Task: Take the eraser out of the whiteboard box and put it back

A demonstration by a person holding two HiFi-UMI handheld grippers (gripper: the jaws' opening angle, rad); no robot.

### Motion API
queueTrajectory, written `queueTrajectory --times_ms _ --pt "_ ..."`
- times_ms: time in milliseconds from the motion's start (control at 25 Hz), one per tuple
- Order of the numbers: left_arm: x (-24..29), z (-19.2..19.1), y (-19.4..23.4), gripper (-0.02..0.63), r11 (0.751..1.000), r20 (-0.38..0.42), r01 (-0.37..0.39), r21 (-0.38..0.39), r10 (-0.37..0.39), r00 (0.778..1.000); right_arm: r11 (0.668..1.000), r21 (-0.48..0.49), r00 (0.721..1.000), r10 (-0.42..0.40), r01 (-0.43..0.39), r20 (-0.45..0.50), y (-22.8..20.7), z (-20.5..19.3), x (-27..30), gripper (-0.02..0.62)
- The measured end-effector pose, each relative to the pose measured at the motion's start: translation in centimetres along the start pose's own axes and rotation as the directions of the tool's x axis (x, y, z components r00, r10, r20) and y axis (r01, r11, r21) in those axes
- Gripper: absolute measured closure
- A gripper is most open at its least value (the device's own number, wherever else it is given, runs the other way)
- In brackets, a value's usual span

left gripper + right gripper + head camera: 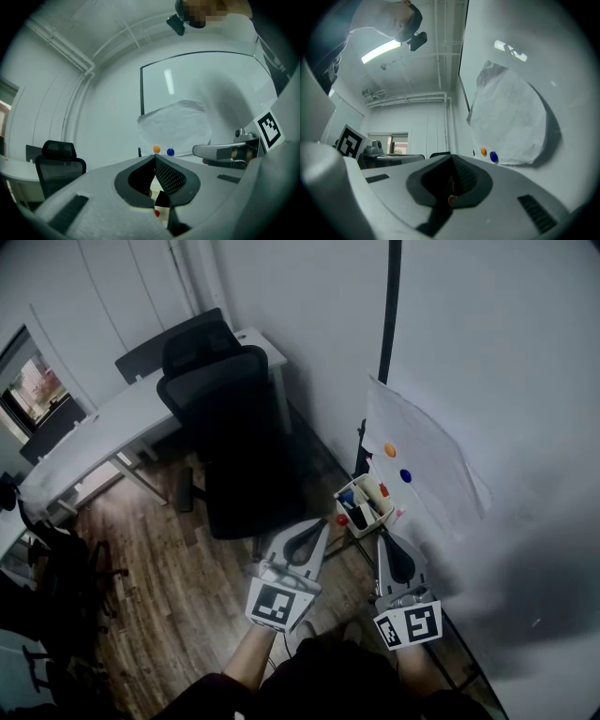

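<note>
The white whiteboard box [351, 520] hangs at the board's lower edge and holds markers, a red thing and a dark block [359, 516] that may be the eraser; I cannot tell for sure. My left gripper [317, 525] hovers just left of and below the box, jaws together and empty. My right gripper [390, 540] sits just right of the box, close to the board, also shut with nothing held. In the left gripper view the shut jaws [154, 157] point at the board, with the box's dark and red contents glimpsed under them. The right gripper view shows closed jaws [451, 158].
A sheet of paper [422, 460] is pinned to the whiteboard [506, 381] by an orange magnet [390, 450] and a blue magnet [405, 476]. A black office chair [230, 442] stands left of the box, before a white desk [112, 427]. The floor is wood.
</note>
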State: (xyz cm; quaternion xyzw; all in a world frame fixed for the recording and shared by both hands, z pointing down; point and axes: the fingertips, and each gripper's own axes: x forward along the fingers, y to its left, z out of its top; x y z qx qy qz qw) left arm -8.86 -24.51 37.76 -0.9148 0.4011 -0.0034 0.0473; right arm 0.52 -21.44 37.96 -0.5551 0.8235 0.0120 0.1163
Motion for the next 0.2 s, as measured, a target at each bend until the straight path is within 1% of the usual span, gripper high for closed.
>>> queueTrajectory --times_ms 200 --pt "0.16 -0.35 0.16 0.601 1.0 -0.007 0.013 0.007 -0.013 1.0 1.0 0.004 1.0 -0.003 0.003 0.0 0.02 -0.3 0.13 0.592"
